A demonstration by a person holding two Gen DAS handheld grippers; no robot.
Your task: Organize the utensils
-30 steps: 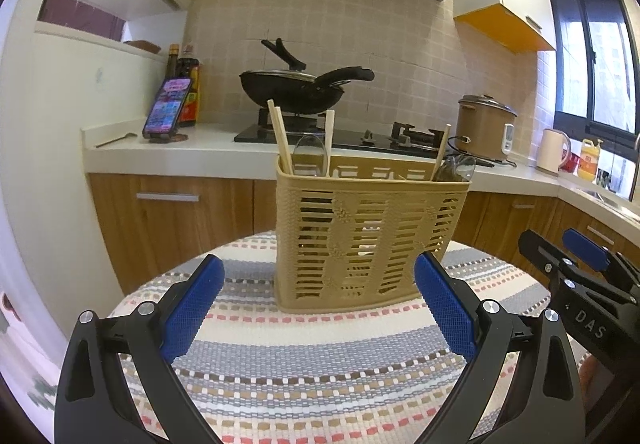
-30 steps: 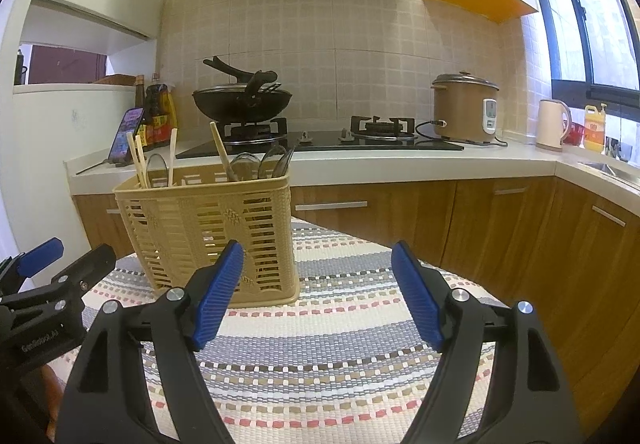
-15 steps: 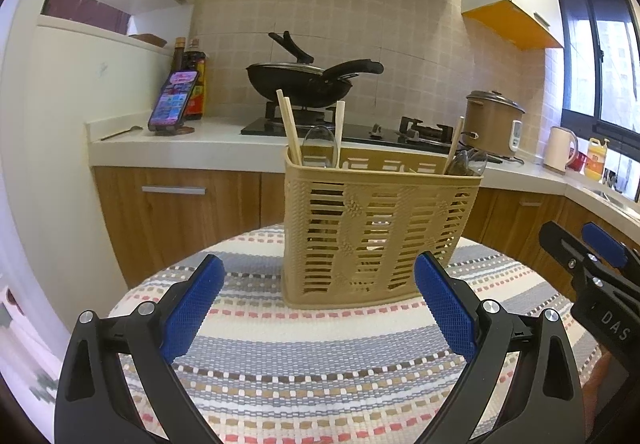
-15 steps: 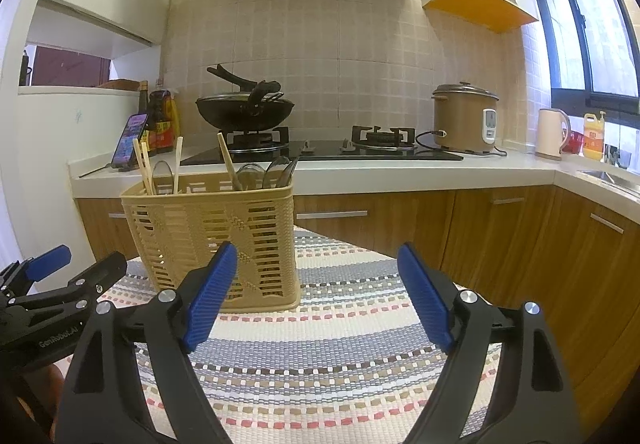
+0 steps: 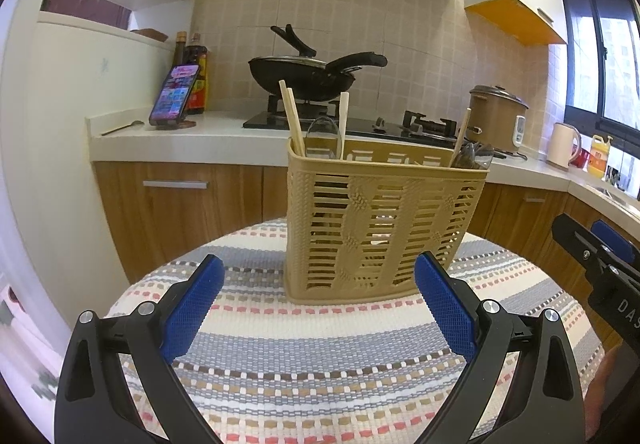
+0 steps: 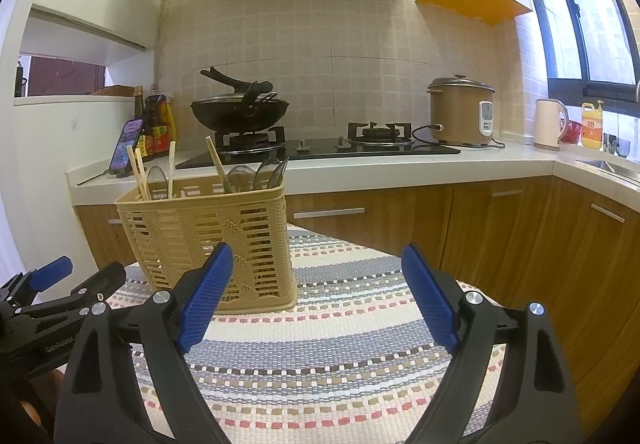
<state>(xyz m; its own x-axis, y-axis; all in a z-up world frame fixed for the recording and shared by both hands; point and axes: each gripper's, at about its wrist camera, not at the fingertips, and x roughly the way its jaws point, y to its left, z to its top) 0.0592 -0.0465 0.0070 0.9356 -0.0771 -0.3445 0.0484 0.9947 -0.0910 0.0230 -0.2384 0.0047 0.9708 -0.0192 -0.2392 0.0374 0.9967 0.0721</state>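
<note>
We note the tan slotted basket (image 5: 380,228) standing upright on the striped tablecloth (image 5: 320,356), ahead of both tools. Chopsticks (image 5: 291,115) lean in its left end with a spoon (image 5: 323,137) beside them; another chopstick and more spoons (image 5: 474,155) sit at its right end

Left gripper (image 5: 316,308): jaws spread wide, nothing between the blue pads, which hover over the cloth short of the basket and do not touch it. Released

Right gripper (image 6: 316,300): jaws opening, nothing between them. Its left pad overlaps the basket's near corner in the picture; we cannot tell whether it touches

What each view adds: from the left wrist we see the basket's long slotted side face-on, and the right gripper enters at the right edge. The phone (image 5: 174,93) propped on the counter shows its lit screen clearly here. From the right wrist the basket (image 6: 208,240) appears corner-on, left of centre, so its short end also shows, and the cluster of spoons (image 6: 260,173) at that end reads more plainly. This view also takes in the second burner, the rice cooker (image 6: 462,109) with its cord, the kettle (image 6: 550,123) and a strip of sink, while the left gripper (image 6: 60,284) pokes in at lower left

The pan (image 6: 240,111) on the stove shows in both
</note>
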